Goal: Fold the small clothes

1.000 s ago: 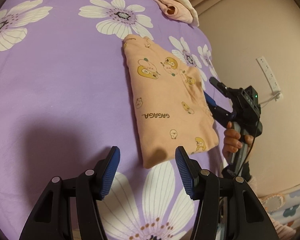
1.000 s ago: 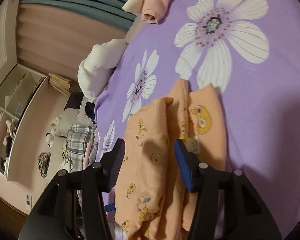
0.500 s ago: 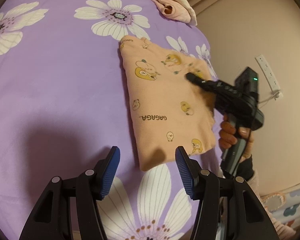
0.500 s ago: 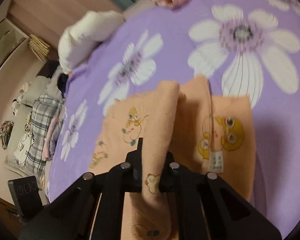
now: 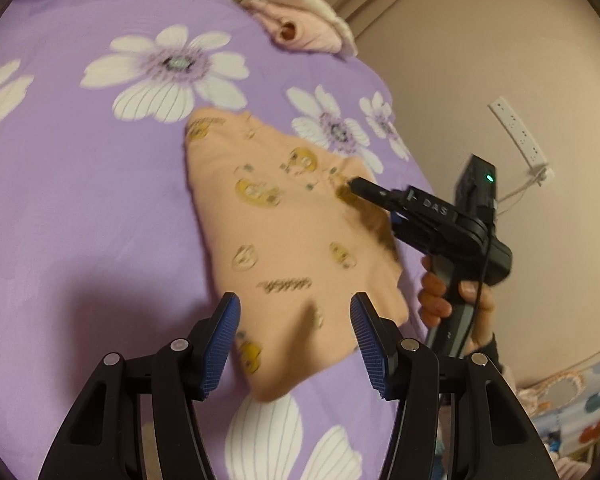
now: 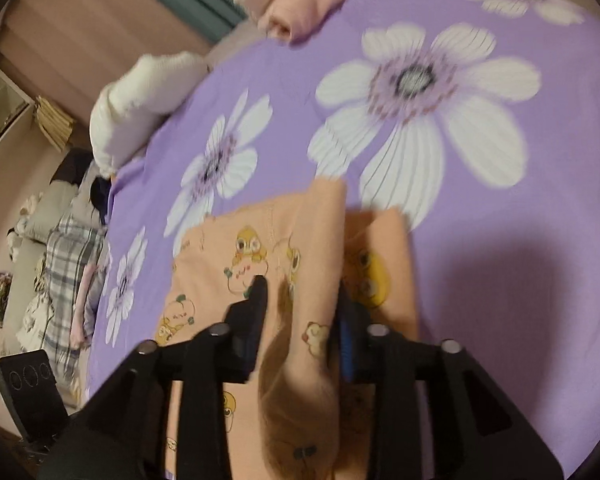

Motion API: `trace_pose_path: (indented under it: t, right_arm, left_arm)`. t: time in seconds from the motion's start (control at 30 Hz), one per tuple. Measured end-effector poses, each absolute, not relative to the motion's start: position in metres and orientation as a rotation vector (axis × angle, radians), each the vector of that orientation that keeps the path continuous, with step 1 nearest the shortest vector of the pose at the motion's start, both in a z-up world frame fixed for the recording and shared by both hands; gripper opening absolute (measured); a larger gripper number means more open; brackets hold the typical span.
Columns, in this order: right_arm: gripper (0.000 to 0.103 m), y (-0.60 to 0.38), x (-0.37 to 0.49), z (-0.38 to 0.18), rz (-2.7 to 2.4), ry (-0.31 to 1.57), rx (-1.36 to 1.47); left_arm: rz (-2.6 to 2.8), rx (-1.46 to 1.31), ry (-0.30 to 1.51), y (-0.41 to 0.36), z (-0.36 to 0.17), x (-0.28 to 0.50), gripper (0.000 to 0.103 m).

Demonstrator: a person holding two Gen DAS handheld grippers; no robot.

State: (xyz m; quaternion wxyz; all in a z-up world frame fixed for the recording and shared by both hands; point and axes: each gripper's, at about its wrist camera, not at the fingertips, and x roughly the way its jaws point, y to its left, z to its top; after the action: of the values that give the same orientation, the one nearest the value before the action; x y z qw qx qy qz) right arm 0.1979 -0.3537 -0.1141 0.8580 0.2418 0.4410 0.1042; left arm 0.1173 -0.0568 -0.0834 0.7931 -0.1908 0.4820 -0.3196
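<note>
Peach garment (image 5: pixel 284 240) lies part-folded on the purple flowered bed (image 5: pixel 80 200), mid-fold. Right gripper (image 6: pixel 300 312) jaws are opening, a raised ridge of cloth still between them. Left gripper (image 5: pixel 294 344) is half open, empty, hovering over the near corner. Next: free the ridge, lay it flat, then left takes the near edge. Versus half a second ago, right was clamped shut on that ridge

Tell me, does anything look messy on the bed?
A little. The orange garment has one bunched-up fold standing between the fingers of the right gripper, whose jaws are opening, so it isn't lying flat yet.
</note>
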Motion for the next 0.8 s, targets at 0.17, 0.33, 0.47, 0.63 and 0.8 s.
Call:
trace_pose_path:
  t: [0.17,0.33,0.47,0.63,0.8]
  right_arm:
    - [0.035,-0.358,0.165,-0.077,0.224,0.776,0.416]
    - [0.017,-0.331,0.129,-0.067,0.363,0.763,0.286]
    - [0.015,-0.313,0.119,-0.090,0.385,0.839,0.228]
    - [0.011,-0.314,0.116,-0.122,0.335,0.917,0.227]
    - [0.011,-0.321,0.110,-0.130,0.342,0.922,0.294]
  left_arm:
    - [-0.686,-0.398,0.987,-0.070,-0.079,0.122,0.048]
    - [-0.670,-0.365,0.988,-0.084,-0.086,0.126,0.033]
    - [-0.667,-0.362,1.030,-0.086,-0.103,0.124,0.033]
    - [-0.674,-0.435,1.094,-0.076,-0.123,0.124,0.033]
    - [-0.677,-0.435,1.091,-0.074,-0.122,0.121,0.033]
